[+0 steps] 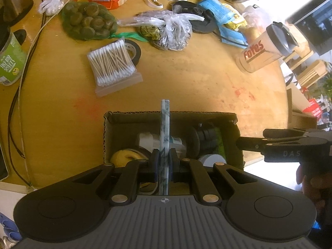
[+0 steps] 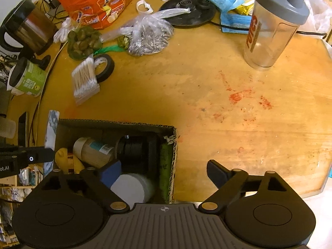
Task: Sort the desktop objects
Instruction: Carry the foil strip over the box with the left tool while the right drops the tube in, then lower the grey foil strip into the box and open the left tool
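Now gripping, in the left claw [image 1: 164,161], a thin marbled slab [image 1: 165,128] edge-on between the pads, pinching it near its lower end and holding it upright over the cardboard box [image 1: 108,137]. Reaching, with its top end, just past the box's far wall in the left wrist view. Showing again in the right wrist view as a pale marbled strip [image 2: 51,128] at the box's left edge, with the left claw clamped across it.

Holding the right claw [image 2: 164,172] wide open and empty, its left finger [image 2: 112,172] hanging over the box interior and its right finger over the bare bench [image 2: 238,124].

Sitting inside the box [image 2: 116,124]: a paper-wrapped roll [image 2: 93,149], a black cylindrical thing [image 2: 134,147], a white round lid [image 2: 130,188], something yellow [image 2: 62,155] and a green item [image 2: 166,161] along the right wall.

Lying farther out on the bench: a pack of cotton swabs [image 1: 112,62] touching a roll of black tape [image 1: 134,49], a green net bag of round things [image 1: 89,20], a clear bag of seeds [image 2: 149,35], an orange snack bag [image 2: 93,0], and a clear shaker bottle with a grey lid [image 2: 271,25] standing well apart on the right.
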{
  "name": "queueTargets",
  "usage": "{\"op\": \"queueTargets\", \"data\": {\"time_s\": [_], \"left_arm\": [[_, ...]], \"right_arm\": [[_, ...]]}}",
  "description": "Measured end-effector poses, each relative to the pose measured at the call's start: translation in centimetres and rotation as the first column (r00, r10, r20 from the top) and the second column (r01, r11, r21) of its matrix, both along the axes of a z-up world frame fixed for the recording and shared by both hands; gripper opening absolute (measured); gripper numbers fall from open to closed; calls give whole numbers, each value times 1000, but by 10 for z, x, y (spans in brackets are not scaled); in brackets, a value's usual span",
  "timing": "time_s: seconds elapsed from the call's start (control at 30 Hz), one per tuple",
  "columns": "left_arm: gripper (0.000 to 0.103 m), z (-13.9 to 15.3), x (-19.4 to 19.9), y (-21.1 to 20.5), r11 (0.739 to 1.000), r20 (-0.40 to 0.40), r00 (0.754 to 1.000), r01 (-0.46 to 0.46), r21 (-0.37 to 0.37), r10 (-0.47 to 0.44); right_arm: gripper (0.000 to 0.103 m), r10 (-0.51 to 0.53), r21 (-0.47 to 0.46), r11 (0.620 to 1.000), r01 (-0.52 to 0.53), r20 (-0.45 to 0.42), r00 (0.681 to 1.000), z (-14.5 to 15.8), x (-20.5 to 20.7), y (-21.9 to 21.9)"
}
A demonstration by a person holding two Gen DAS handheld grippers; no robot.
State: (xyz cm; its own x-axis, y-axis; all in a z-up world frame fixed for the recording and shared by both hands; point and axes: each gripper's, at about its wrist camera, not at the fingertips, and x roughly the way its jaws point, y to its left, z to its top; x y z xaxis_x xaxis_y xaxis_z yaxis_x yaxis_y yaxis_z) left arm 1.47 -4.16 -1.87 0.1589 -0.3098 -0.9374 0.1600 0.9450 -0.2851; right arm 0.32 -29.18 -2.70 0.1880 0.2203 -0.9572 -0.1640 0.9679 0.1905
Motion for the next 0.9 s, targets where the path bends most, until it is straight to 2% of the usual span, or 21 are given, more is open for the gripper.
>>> {"op": "queueTargets", "data": {"time_s": [0.07, 0.3, 0.6, 0.8, 0.9], "left_arm": [[10, 0, 0, 0, 1000, -1, 1000, 2, 0, -2], [10, 2, 1, 0, 999, 14, 1000, 28, -21, -28], [10, 10, 6, -9, 983, 73, 981, 180, -27, -178], [10, 14, 7, -22, 940, 121, 932, 338, 39, -341], [10, 14, 5, -31, 893, 139, 882, 440, 95, -450]], "right_arm": [[99, -2, -4, 1000, 2, 1, 1000, 0, 1, -1], [99, -12, 6, 1000, 12, -1, 1000, 2, 2, -2], [99, -38, 9, 999, 38, -2, 999, 2, 4, -5], [99, -41, 19, 999, 41, -1, 999, 4, 3, -7], [99, -44, 29, 999, 44, 0, 999, 5, 2, -9]]}}
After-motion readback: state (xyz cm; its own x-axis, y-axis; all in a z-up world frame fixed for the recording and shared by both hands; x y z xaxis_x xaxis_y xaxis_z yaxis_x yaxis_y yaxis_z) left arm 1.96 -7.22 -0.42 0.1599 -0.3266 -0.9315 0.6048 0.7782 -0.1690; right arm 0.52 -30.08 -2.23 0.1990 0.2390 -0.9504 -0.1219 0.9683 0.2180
